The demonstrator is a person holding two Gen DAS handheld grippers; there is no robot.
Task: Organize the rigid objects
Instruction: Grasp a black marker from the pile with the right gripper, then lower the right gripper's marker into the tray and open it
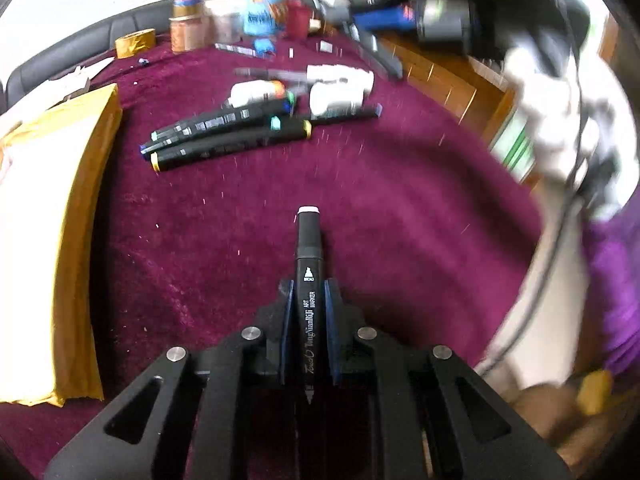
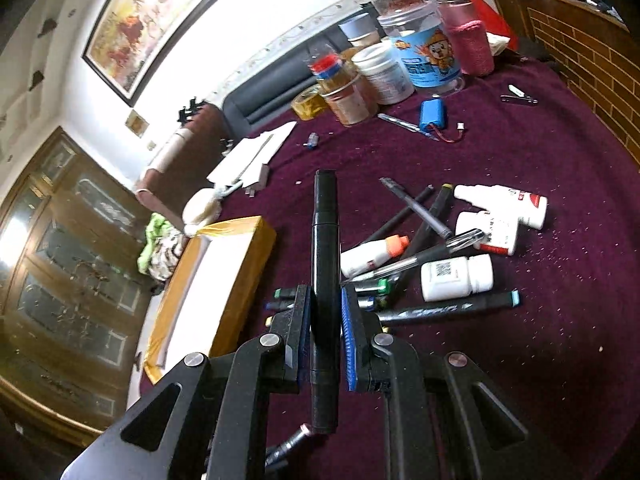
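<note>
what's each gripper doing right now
left gripper: shut on a black art marker
right gripper: shut on a black marker

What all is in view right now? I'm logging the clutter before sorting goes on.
held markers: 2, black, one in each tool
loose markers: several, black with coloured caps, piled mid-cloth
white bottles: about 4, among the pens
pens: a few, clear and dark, crossing the pile
box: 1, yellow-edged, on the cloth's left side
jars and containers: a cluster, mixed colours, far edge
tape roll: 1, yellowish, beside the jars
battery pack: 1, blue, before the jars
tablecloth: 1, maroon
left tool: black, blue pads, shut on a marker
right tool: the same
</note>
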